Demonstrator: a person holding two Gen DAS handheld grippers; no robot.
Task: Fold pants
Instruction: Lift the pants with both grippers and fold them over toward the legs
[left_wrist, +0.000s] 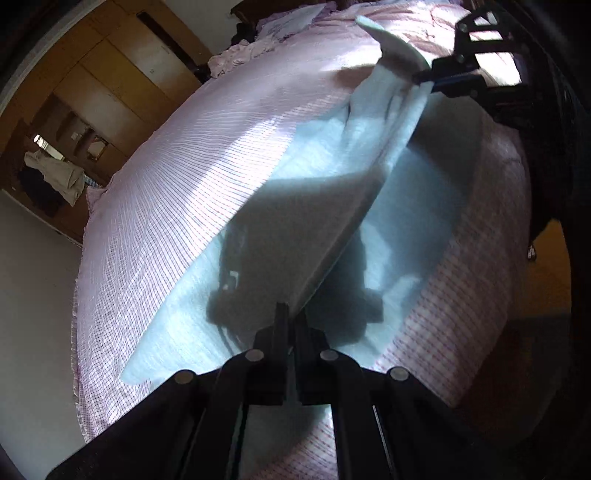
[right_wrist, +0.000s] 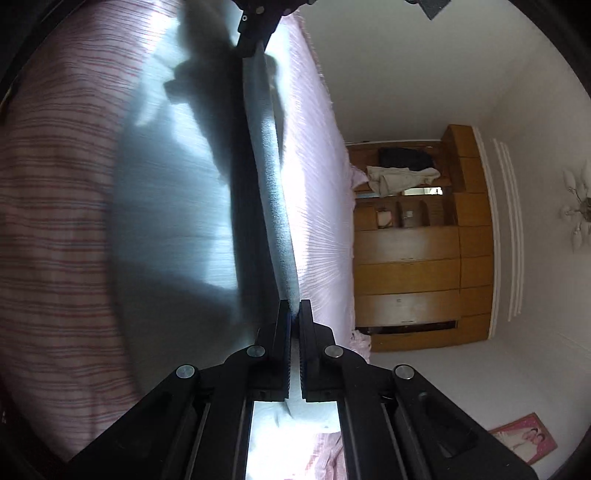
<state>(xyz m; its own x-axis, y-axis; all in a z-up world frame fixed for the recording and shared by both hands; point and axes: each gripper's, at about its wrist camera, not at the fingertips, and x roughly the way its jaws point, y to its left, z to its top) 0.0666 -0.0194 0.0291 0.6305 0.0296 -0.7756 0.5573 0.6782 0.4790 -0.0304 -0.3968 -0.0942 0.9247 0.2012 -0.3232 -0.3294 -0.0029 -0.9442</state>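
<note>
Pants (left_wrist: 321, 155) of pale blue fabric are spread on a bed (left_wrist: 177, 177) covered with a pink-and-white checked sheet, and one edge of the garment is lifted off the bed and stretched taut between the two grippers. In the left wrist view, the left gripper (left_wrist: 291, 314) occupies the lower centre of the frame; its black fingers (left_wrist: 279, 325) are together and clamped on the near end of the raised edge. From there the fabric runs as a tight fold toward the upper right of the frame, where the right gripper (left_wrist: 424, 79) pinches the far end, with a short flap of cloth standing up beyond it. The remaining part of the garment lies flat on the bed below the raised fold, crossed by dark shadows of the tools. In the right wrist view, the right gripper (right_wrist: 294, 310) sits at the lower centre with its fingers (right_wrist: 282, 325) together and clamped on the fabric edge, which extends as a narrow vertical band to the left gripper (right_wrist: 255, 44) at the top centre of the frame. A wooden wardrobe (right_wrist: 424, 273) stands against the white wall at the right of that view, with clothing (right_wrist: 399, 177) heaped on one of its open shelves, and a framed picture (right_wrist: 524, 439) appears in the lower right corner.
</note>
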